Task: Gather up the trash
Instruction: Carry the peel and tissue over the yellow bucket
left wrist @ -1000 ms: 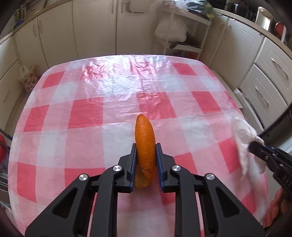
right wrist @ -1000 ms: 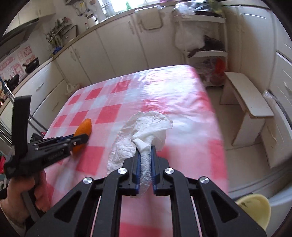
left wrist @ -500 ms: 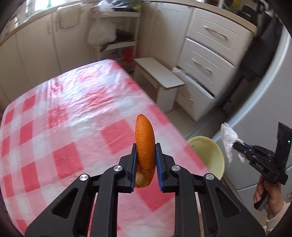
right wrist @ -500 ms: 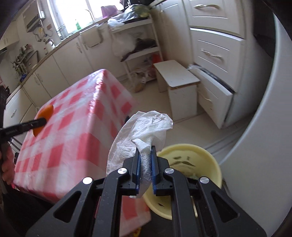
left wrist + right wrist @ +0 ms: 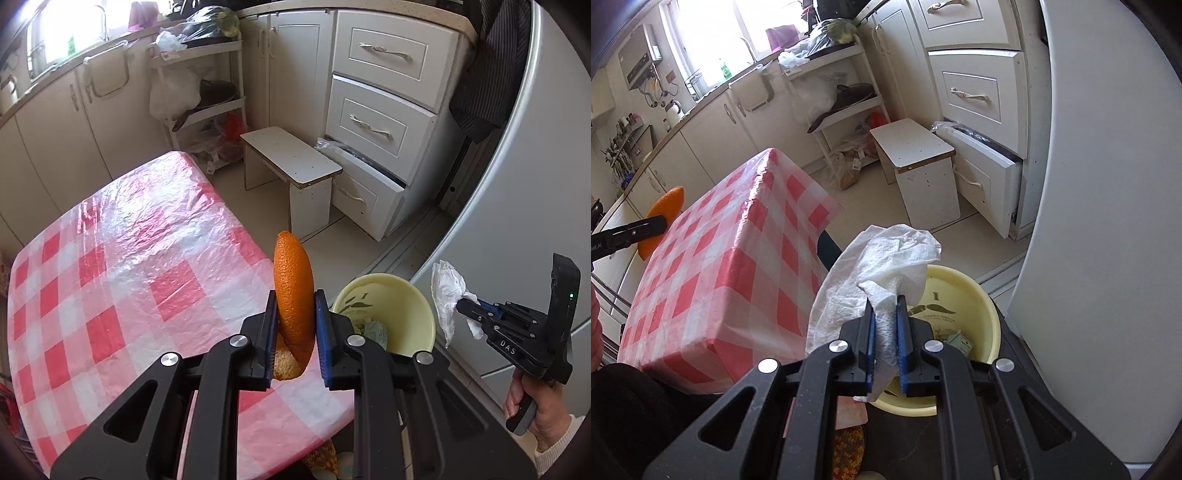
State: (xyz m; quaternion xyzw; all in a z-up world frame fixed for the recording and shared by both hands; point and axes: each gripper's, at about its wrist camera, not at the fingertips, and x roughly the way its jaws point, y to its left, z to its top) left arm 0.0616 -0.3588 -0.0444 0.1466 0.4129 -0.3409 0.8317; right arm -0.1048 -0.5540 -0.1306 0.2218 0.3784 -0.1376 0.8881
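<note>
My left gripper [image 5: 294,314] is shut on a piece of orange peel [image 5: 293,295] and holds it over the table's near right corner, beside the yellow bin [image 5: 406,295]. My right gripper [image 5: 884,317] is shut on a crumpled white paper towel [image 5: 886,269] and holds it above the yellow bin [image 5: 975,295], which stands on the floor and has some scraps inside. The right gripper with the towel [image 5: 448,291] also shows in the left wrist view, right of the bin. The peel [image 5: 665,210] shows at the left of the right wrist view.
The table has a red and white checked cloth [image 5: 129,277]. A low white stool [image 5: 291,162] and a part-open drawer [image 5: 369,184] stand beyond the bin. A grey fridge door [image 5: 1108,184] rises close on the right.
Both grippers have swung right, away from the table and toward the yellow bin on the floor. Each still holds its piece of trash.
</note>
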